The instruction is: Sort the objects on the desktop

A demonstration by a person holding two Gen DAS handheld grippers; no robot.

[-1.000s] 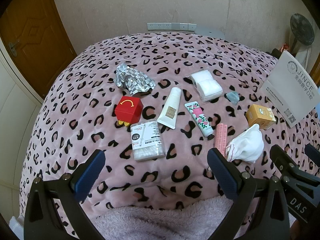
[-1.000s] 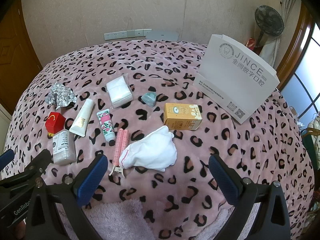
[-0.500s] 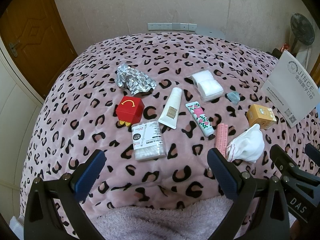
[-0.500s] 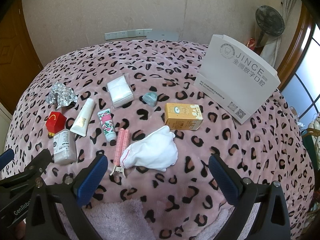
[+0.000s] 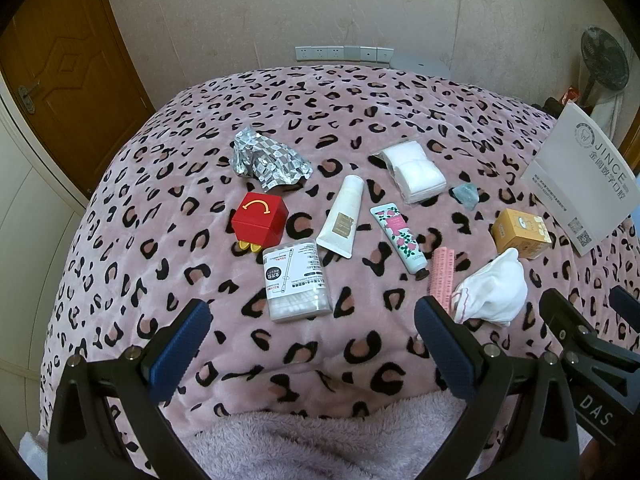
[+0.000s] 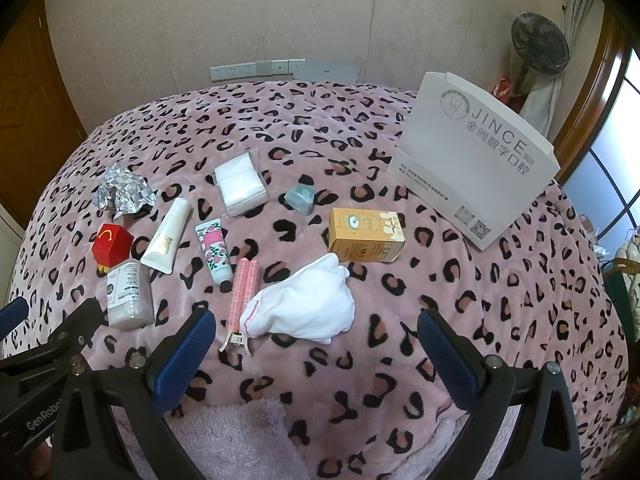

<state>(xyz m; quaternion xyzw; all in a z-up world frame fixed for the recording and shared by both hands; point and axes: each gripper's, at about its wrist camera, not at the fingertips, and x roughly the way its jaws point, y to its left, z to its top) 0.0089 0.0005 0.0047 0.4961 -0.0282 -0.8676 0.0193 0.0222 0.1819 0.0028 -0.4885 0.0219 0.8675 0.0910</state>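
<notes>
A white cloth point(image 6: 306, 306) lies crumpled near the front of the leopard-print blanket point(image 6: 360, 152), touching a pink hair roller point(image 6: 244, 290), with an orange box point(image 6: 366, 240) just behind. Further left lie a floral tube point(image 5: 398, 238), a white tube point(image 5: 342, 216), a cotton swab box point(image 5: 296, 280) and a red box point(image 5: 260, 220). A white paper bag point(image 6: 476, 164) stands at the right. Left tongs point(image 5: 310, 350) and right tongs point(image 6: 316, 354) hover wide apart, holding nothing.

White paper bag point(image 6: 476, 164) reading "JINCE", left hand-held gripper point(image 6: 48, 416) marked seemingly "GenRobo", right hand-held gripper point(image 5: 596, 416) "DAS"
</notes>
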